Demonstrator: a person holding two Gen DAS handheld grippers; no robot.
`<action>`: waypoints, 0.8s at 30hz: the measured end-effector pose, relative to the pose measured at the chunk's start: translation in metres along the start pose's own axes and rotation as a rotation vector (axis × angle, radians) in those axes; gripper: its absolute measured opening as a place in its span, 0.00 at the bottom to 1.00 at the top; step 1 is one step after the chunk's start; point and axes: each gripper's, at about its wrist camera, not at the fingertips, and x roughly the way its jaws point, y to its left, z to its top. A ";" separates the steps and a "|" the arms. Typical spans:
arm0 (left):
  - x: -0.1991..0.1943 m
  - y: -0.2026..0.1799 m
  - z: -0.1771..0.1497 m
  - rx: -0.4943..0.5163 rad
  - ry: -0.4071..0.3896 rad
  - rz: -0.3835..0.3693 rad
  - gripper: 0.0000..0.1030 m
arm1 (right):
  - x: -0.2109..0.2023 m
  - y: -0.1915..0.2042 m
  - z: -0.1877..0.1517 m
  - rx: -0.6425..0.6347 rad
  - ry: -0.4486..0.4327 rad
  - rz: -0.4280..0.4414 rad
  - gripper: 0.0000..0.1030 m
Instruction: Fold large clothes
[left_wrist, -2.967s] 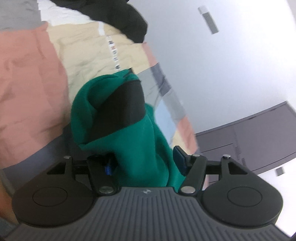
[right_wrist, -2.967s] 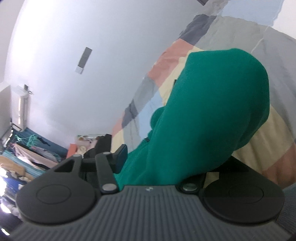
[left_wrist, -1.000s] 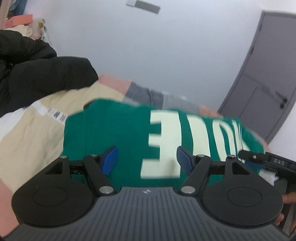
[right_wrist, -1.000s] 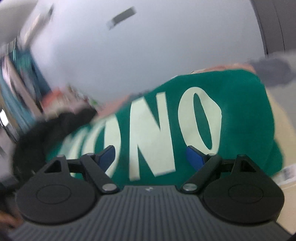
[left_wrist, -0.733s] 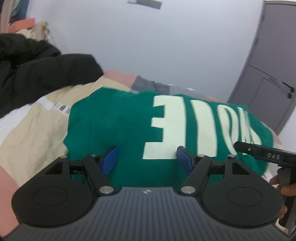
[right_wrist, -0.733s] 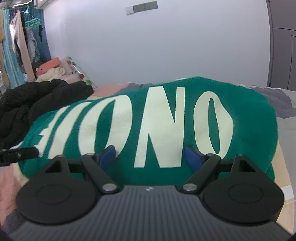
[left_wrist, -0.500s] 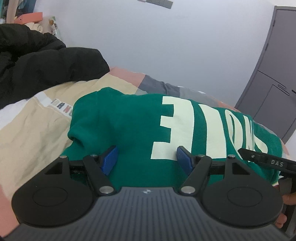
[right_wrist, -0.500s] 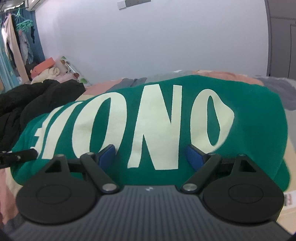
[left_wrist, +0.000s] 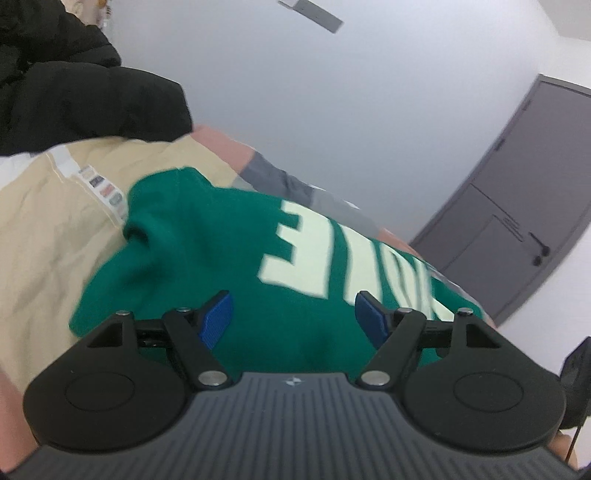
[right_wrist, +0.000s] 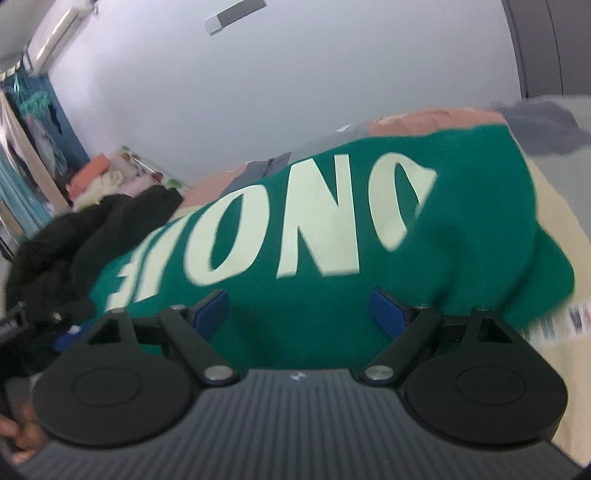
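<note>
Green garment: one green sweatshirt (left_wrist: 207, 258) with pale block lettering lies on the bed (left_wrist: 48, 229), a flattened bundle, print side up.
Left tool: my left tool (left_wrist: 291, 314) stands wide, its jaws opening at this moment; cloth shows between the blue pads (left_wrist: 216, 317) but they do not press on it, so I hold nothing.
Right tool: my right tool (right_wrist: 301, 308) is spread wide too, pads clear of the cloth, nothing gripped.
Bearing from the tools: in both wrist views the sweatshirt runs from just under the fingertips towards 12 o'clock, its near edge right at the pads.
Long axis: I judge it lies 9 to 3 o'clock across both views, along the row of letters.
Nearer hand: the left tool faces the end with the rumpled fold at 10 o'clock; the right tool faces the other end, where the cloth rounds off at 2 o'clock. Each is about as close to its own end.
Coming move: a judgement only: each tool would take its near edge so the fold turns across that long axis.
Count: one green sweatshirt, two tools, one heap of black clothing (left_wrist: 74, 92) at 10 o'clock, one grey door (left_wrist: 524, 221).
</note>
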 end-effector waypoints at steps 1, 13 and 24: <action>-0.004 -0.002 -0.005 -0.007 0.013 -0.011 0.76 | -0.006 -0.002 -0.002 0.023 0.008 0.018 0.83; 0.014 0.035 -0.027 -0.339 0.150 -0.024 0.75 | -0.013 -0.062 -0.028 0.413 0.113 0.069 0.78; 0.014 0.037 0.015 -0.260 -0.038 -0.126 0.23 | -0.002 -0.081 -0.003 0.483 -0.023 0.123 0.29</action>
